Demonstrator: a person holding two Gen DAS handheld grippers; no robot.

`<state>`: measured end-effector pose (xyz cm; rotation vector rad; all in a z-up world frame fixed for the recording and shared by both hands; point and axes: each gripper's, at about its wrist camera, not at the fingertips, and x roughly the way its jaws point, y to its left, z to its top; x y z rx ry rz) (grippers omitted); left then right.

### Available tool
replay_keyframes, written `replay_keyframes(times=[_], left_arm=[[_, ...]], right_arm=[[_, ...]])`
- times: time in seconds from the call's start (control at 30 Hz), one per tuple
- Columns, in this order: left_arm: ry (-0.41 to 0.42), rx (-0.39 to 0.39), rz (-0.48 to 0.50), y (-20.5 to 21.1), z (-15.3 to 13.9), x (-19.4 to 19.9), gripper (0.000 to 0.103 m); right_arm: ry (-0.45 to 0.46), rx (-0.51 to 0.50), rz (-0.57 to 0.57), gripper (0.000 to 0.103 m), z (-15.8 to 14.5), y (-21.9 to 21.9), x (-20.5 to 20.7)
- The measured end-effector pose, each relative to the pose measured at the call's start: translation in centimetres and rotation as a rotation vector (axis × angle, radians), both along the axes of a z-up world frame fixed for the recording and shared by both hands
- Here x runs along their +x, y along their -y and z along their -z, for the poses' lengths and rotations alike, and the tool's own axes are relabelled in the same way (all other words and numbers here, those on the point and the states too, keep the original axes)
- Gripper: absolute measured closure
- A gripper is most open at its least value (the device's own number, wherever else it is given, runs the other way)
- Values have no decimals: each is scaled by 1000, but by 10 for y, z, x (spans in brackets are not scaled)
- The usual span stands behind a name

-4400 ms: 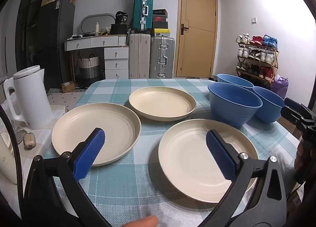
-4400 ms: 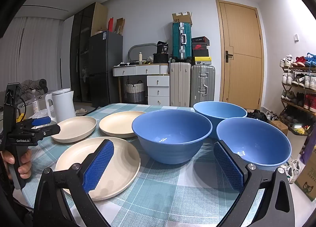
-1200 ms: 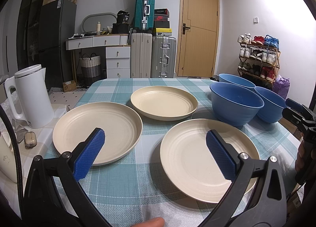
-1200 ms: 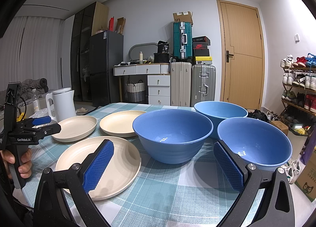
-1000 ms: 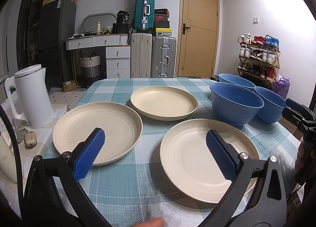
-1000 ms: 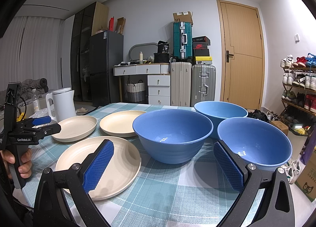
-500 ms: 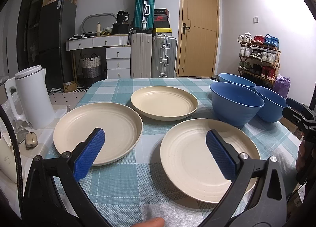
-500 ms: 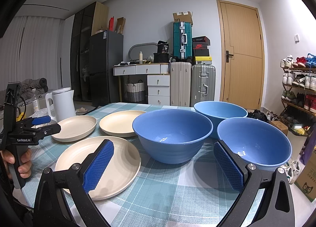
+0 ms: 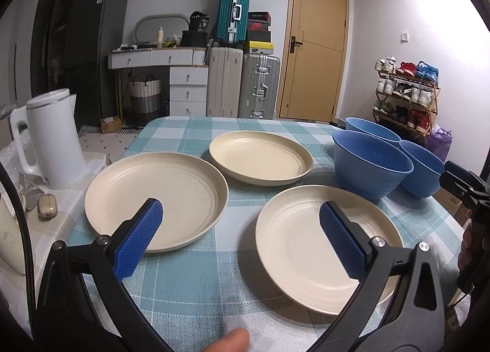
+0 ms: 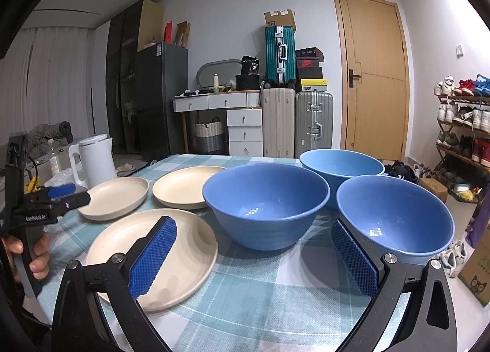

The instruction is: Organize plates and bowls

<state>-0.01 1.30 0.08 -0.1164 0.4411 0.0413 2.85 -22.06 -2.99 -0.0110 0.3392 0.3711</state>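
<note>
Flanking near plate (image 9: 312, 248): left fingers (image 9: 137, 243)

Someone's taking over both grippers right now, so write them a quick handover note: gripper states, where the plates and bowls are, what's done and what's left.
Left gripper: open, empty, hovering over the near edge of the table, between the two nearest plates.
Right gripper: open, empty, in front of the bowls.
Plates: three cream plates lie apart on the checked cloth: left plate, far plate, near-right plate.
Bowls: three blue bowls stand apart at the right: front bowl, right bowl, back bowl.
Done: nothing stacked yet.
Left: probably stack the plates together and nest the bowls.
</note>
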Motion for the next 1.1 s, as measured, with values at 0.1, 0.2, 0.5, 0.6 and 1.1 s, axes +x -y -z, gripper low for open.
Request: replay_keyframes(times=[0.1, 0.2, 0.5, 0.6, 1.1], left_arm=[[-5, -14, -25, -5, -6, -2, 1], [-10, -5, -65, -10, -16, -4, 1], [-41, -3, -120, -23, -44, -13, 1], [-47, -8, -150, -34, -53, -17, 1], [-82, -126, -258, -104, -70, -16, 1]], right_arm=[[-2, -20, -6, 0, -9, -5, -1], [3, -20, -19, 0, -20, -11, -4], [-51, -8, -30, 0, -56, -34, 3], [-69, 6, -45, 0, -69, -40, 8], [-162, 20, -169, 0, -104, -106, 55]])
